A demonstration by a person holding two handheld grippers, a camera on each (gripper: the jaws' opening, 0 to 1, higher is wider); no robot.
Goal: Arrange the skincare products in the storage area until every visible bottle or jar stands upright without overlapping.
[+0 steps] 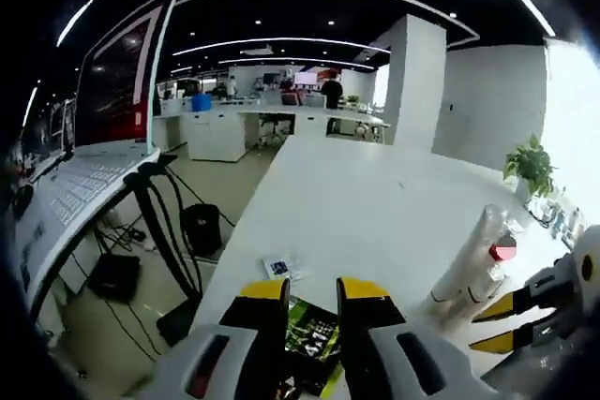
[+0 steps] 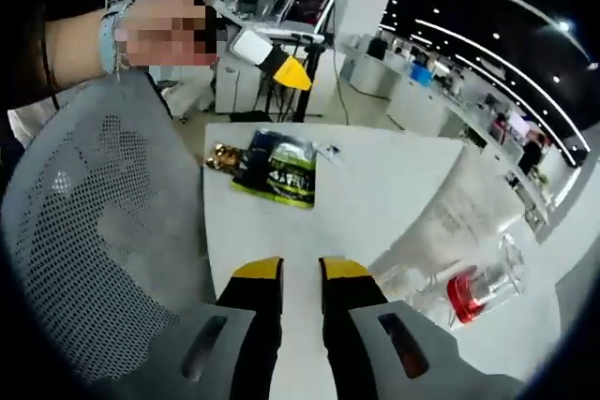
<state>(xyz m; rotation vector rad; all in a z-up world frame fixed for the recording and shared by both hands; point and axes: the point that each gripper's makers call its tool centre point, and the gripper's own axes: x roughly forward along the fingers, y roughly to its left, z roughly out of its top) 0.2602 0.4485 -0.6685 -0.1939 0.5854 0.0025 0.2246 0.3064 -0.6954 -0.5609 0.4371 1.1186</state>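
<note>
1. Since the clear bottle with the red cap lies on its side on the white counter, just right of our right gripper, we judge it still has to be stood up.
2. We read it as hard, smooth clear plastic or glass: light, stiff, likely slippery, and apt to roll. We would take it across the body near the red cap, not on the bare curved wall.
3. A tall frosted bottle shows in the left gripper view, close to the right gripper's yellow tips; whether it leans or lies we cannot tell.
4. Our right fingers stand narrowly apart and hold nothing. Our left gripper has its fingers a little apart too, empty, above a green packet.
5. That packet sits near the counter's near edge, with a small gold item beside it in the right gripper view.
6. Open counter stretches beyond the bottles; a mesh chair crowds the left edge, so we would work toward the middle.
</note>
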